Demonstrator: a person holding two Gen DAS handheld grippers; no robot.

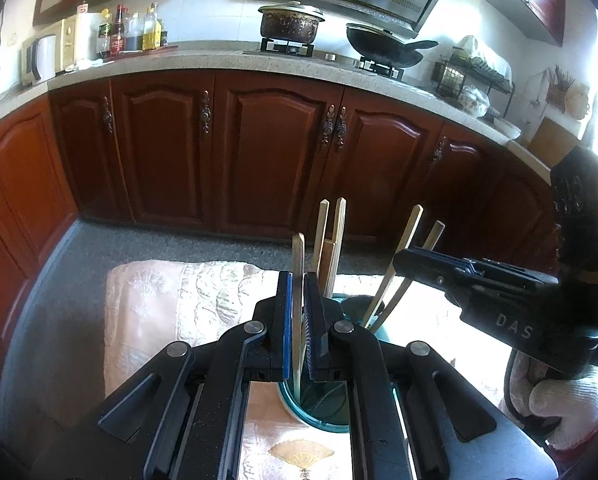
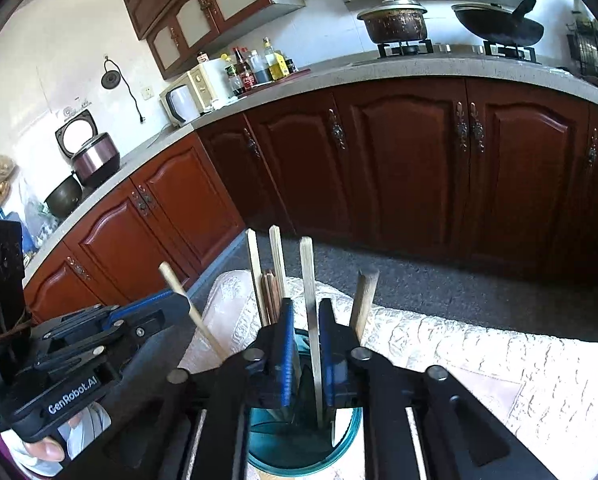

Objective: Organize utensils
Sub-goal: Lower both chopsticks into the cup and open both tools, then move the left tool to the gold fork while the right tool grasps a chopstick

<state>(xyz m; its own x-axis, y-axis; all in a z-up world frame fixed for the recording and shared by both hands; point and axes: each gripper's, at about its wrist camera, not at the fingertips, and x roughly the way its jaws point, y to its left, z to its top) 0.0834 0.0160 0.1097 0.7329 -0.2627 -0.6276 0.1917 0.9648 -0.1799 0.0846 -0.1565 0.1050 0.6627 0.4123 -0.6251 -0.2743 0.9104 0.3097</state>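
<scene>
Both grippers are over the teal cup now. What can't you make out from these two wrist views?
- Teal cup floor and chopstick tips: right wrist view, hidden by the right gripper.
- Left gripper contact with its chopstick: left wrist view, a gap shows; grip unclear.
- Tablecloth near edge: left wrist view, hidden by gripper body.

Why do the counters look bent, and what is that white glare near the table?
Left wrist view: the fisheye lens bows the countertop, and window light blows out the right edge and the tablecloth beside the teal cup. Right wrist view: same bending of the cabinets, dark vignetted corners, milder glare; the chopsticks stay sharp.
</scene>
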